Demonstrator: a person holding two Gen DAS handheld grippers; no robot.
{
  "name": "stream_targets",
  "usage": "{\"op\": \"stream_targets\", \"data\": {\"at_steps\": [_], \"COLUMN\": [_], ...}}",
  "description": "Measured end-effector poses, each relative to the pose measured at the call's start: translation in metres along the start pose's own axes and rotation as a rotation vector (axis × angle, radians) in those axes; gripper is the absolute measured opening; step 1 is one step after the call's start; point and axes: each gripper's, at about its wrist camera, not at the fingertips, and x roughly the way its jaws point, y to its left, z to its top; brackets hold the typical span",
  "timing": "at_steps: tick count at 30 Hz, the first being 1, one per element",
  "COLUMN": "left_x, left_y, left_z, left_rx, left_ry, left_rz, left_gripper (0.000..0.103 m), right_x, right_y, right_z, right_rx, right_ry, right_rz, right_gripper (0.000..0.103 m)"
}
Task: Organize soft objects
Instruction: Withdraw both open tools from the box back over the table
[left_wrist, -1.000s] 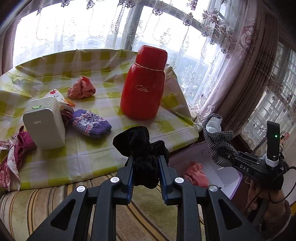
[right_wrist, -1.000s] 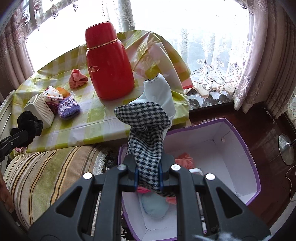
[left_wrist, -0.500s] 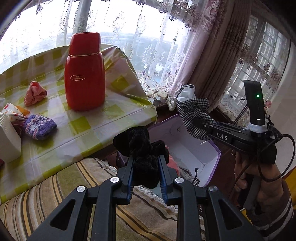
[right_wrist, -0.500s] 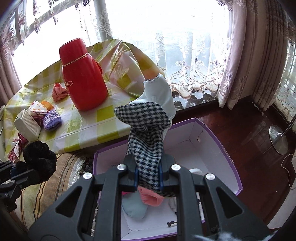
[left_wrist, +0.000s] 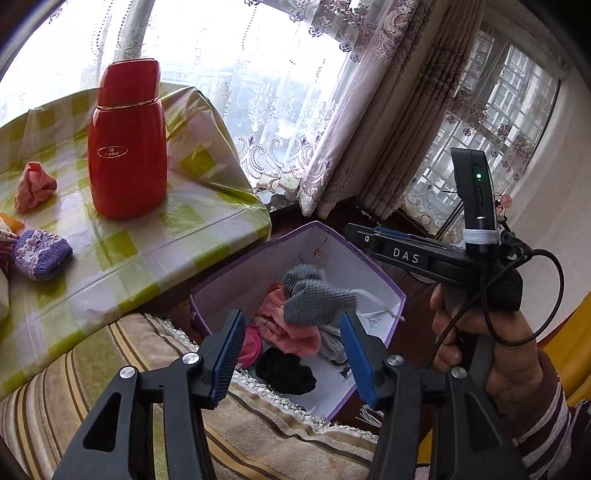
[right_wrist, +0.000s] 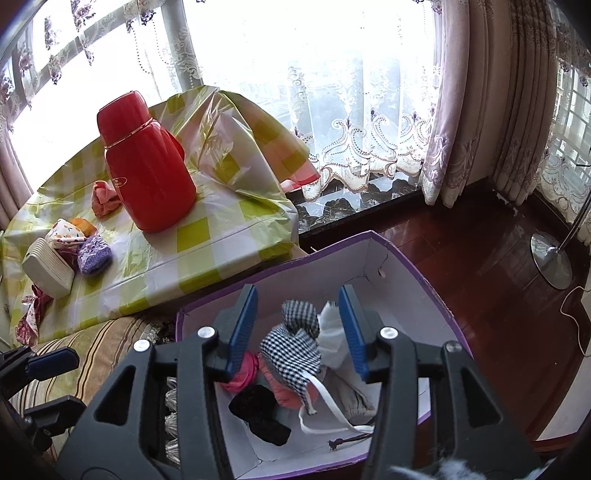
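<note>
My left gripper (left_wrist: 291, 354) hangs over the purple-edged white box (left_wrist: 373, 258), jaws opening, nothing between the blue pads. The black fuzzy piece (left_wrist: 286, 374) lies loose in the box below it. My right gripper (right_wrist: 295, 326) is also over the box (right_wrist: 406, 254), jaws opening. The black-and-white checked cloth (right_wrist: 291, 350) sits beneath its pads, free of them, and looks blurred grey (left_wrist: 314, 297) in the left wrist view. Pink and white soft pieces lie under it. A pink sock (left_wrist: 35, 186) and a purple knitted piece (left_wrist: 40, 253) are on the checked table.
A red thermos (left_wrist: 127, 147) and a white ribbed device (right_wrist: 48, 267) stand on the green-checked tablecloth (right_wrist: 221, 236). A striped cushion (left_wrist: 92, 369) borders the box on the left. Curtains hang behind, and a lamp base (right_wrist: 550, 258) stands on the dark wood floor.
Both grippers swung from the table side to above the box, then opened. The black fuzzy piece and the checked cloth left the pads and dropped into the box.
</note>
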Motion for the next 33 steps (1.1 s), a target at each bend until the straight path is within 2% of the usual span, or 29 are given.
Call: {"op": "stream_targets", "data": {"at_steps": [8,13,22,33], "left_x": [-0.012,-0.028,-0.073,-0.128], "left_y": [0.025,0.049,0.109,0.187], "left_z": [-0.004,-0.007,-0.017,-0.048], "left_rx": [-0.07,-0.118,-0.253,-0.455], "left_ry": [-0.018,-0.045,-0.117,-0.191], "left_rz": [0.041,0.101,0.21,0.353], "left_gripper": [0.055,0.055,0.055,0.055], "right_x": [0.0,0.0,-0.004,-0.008], "right_y": [0.01,0.024,0.059,0.108], "right_z": [-0.001,-0.001,-0.002,-0.004], "right_rx": [-0.017,-0.05,-0.129,-0.249], "right_ry": [0.007,0.017,0.024,0.012], "right_rz": [0.028,0.054,0.106,0.149], "right_gripper": [0.05,0.05,0.05,0.05]}}
